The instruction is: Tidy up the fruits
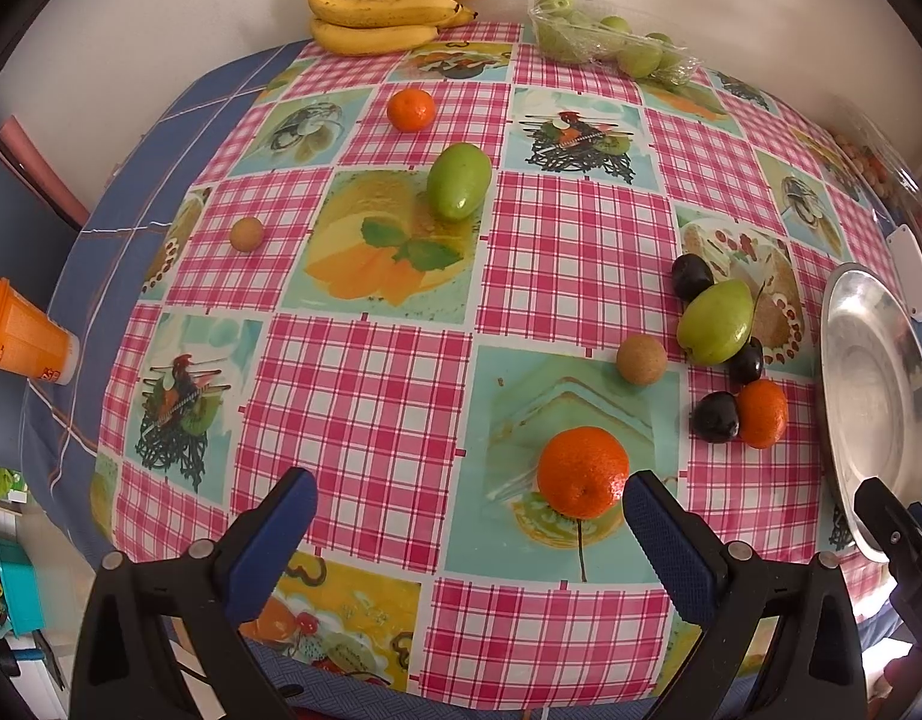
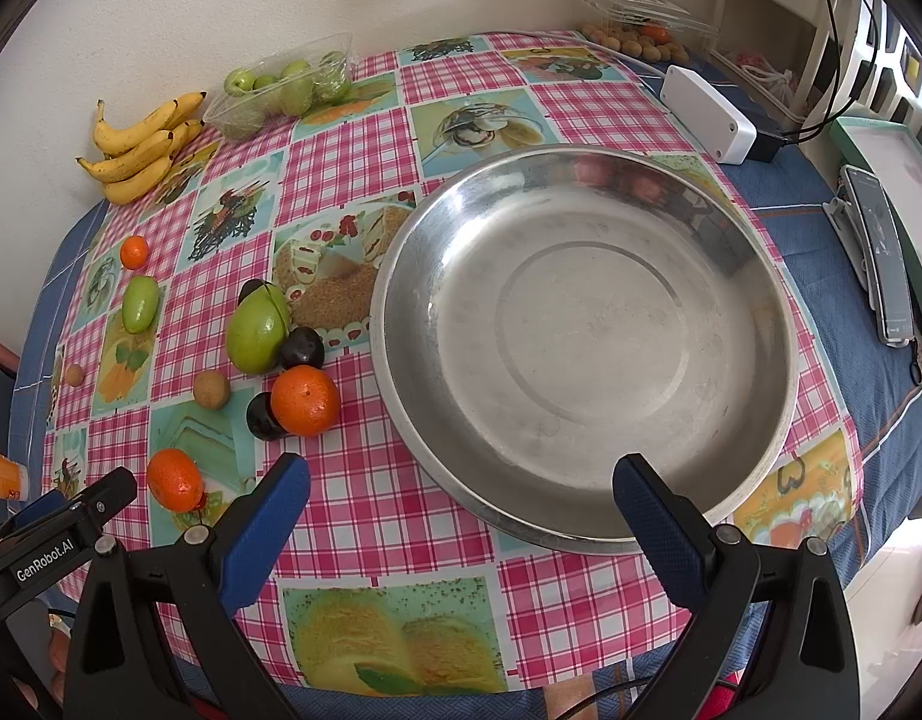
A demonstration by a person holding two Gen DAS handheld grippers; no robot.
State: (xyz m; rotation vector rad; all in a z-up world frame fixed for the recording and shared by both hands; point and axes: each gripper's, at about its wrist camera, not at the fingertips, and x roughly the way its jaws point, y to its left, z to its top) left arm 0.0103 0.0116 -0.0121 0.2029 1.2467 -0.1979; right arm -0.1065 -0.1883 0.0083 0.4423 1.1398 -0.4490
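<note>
Orange tangerine (image 1: pixel 582 471) sits on the bench (image 1: pixel 365 396) just ahead of the left hand-held gripper (image 1: pixel 469 516), jaws wide, empty. The metal bowl (image 2: pixel 586 336) at three o'clock holds nothing; right hand-held gripper (image 2: pixel 461 504) hovers wide. Likely next: straddle, close, carry over.

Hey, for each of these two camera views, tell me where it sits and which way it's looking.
Left wrist: sits on the left gripper, looks across the table at scattered fruit; its open jaws flank the near tangerine; the right gripper shows at the right edge.
Right wrist: sits on the right gripper, looks down at the empty pan; its jaws are open; the left gripper shows at lower left.
Shared: bananas, pan, tangerine.
</note>
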